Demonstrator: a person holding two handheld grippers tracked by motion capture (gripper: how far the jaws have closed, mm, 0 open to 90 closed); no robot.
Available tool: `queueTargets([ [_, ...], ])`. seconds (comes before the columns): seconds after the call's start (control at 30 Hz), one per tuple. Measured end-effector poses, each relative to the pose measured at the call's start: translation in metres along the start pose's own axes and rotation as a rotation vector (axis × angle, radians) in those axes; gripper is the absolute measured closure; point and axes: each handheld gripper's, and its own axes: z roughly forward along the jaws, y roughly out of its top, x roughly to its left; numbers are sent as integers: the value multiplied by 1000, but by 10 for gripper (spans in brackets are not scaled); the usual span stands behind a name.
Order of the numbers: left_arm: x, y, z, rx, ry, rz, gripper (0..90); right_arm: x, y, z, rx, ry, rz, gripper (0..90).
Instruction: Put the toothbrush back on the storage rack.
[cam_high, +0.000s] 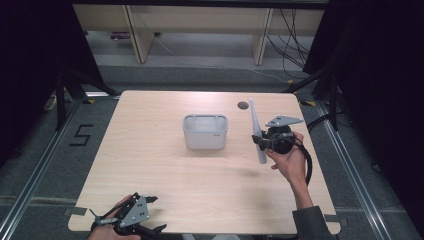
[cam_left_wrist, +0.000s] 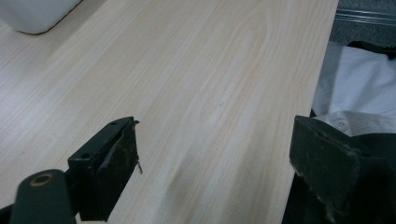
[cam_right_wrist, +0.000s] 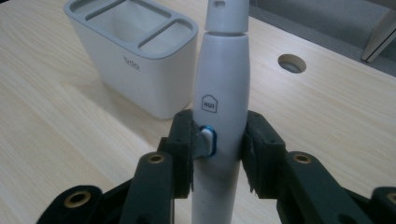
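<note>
**Toothbrush lifted, holder next**

Pale wood table carries a white holder at centre. At its three o'clock, the right gripper clamps an electric toothbrush upright, clear of the table. Keep it vertical and line it over one slot before lowering. The left gripper gapes wide, empty, at seven o'clock.

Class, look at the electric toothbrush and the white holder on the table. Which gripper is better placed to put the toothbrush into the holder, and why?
The right gripper: it is already shut on the electric toothbrush, beside the white holder. The left gripper is open with nothing in it, at the table's near edge.
</note>
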Motion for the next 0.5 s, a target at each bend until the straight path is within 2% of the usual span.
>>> queueTargets([
  [0.03, 0, 0, 0, 2, 2, 2, 148, 1, 2, 0, 9, 2, 20, 666],
  [0.07, 0, 0, 0, -6, 6, 1, 148, 0, 4, 3, -10, 5, 12, 666],
  [0.1, -2, 0, 1, -18, 1, -18, 148, 1, 6, 3, -12, 7, 30, 666],
  [0.13, -2, 0, 1, -19, -3, -17, 148, 2, 8, 4, -12, 7, 58, 666],
  [0.23, -2, 0, 2, -29, 6, -18, 148, -1, 12, 8, -40, -1, 26, 666],
  [0.3, -2, 0, 0, -16, 0, -7, 148, 0, 16, 9, -48, 8, 65, 666],
  [0.37, -1, 0, 0, -6, -7, -5, 149, -1, 19, 11, -60, 12, 67, 665],
  [0.4, -2, 0, 1, -19, 4, -8, 148, -2, 21, 12, -70, 11, 51, 666],
  [0.43, -1, 0, 1, -14, 10, -1, 148, -2, 23, 12, -78, 8, 61, 666],
  [0.5, -1, 0, 0, -8, -7, -5, 148, -1, 26, 13, -86, 8, 93, 666],
])
